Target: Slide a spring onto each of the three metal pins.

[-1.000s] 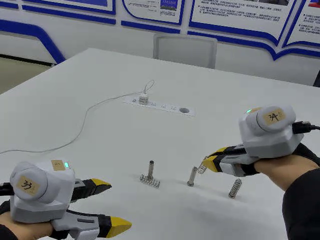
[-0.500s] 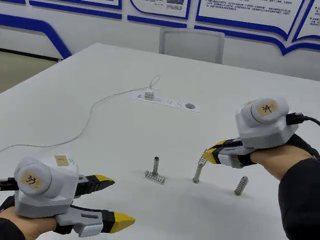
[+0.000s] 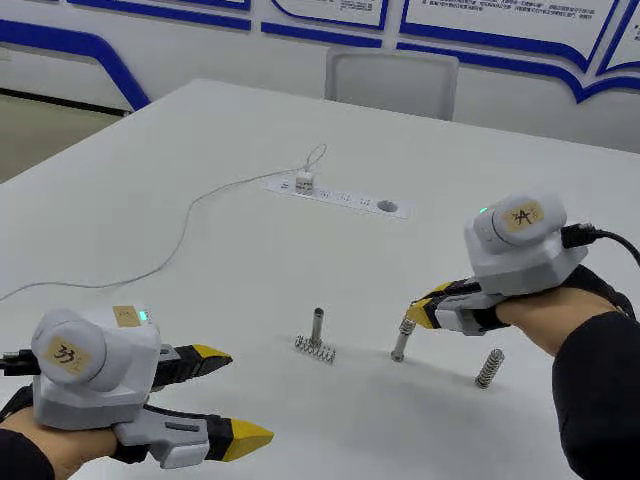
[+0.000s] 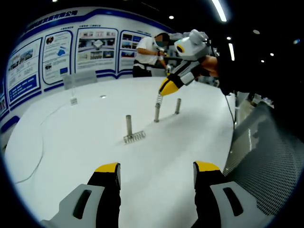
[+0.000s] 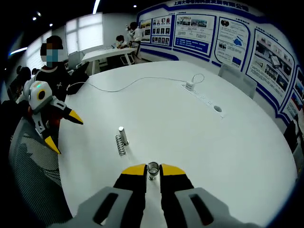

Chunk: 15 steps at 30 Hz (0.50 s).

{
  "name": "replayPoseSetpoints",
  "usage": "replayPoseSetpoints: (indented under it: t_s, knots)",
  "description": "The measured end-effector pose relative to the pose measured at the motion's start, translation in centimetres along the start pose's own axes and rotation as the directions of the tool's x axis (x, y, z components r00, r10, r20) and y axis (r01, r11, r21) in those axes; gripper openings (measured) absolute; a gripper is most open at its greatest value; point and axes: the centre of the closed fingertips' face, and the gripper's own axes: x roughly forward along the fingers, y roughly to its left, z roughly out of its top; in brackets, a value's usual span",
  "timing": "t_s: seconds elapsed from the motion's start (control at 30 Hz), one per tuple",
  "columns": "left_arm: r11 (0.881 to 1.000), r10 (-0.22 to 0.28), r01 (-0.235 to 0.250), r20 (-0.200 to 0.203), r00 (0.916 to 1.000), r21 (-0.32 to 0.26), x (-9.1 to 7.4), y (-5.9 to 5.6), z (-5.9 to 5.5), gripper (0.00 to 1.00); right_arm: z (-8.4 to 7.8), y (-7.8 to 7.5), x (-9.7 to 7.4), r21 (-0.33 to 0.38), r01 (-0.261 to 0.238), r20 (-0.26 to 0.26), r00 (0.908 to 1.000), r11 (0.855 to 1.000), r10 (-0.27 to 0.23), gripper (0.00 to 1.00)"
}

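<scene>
Yellow-tipped right gripper point(image 3: 420, 312) pinches a spring point(image 4: 160, 99) right atop the middle pin point(image 3: 400, 347) on the white surface point(image 3: 250, 250). Left gripper point(image 3: 245, 396) hangs wide open, apart from the loose spring point(image 3: 315, 348) lying at the foot of the nearer pin point(image 3: 317, 323).

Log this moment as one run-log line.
right gripper: shut on spring at top of middle pin | left gripper: open | bare pin: loose spring lying at its base | third spring: upright
</scene>
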Motion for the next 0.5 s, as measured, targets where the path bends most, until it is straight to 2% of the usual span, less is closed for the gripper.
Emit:
replayPoseSetpoints:
  t_s: [0.5]
  knots:
    - [1.0,-0.005,0.005,0.007,1.0,-0.004,0.1,-0.1,0.1,0.64,-1.7,0.0,2.1,0.019,-0.007,-0.061,0.9981,1.0,0.009,0.12]
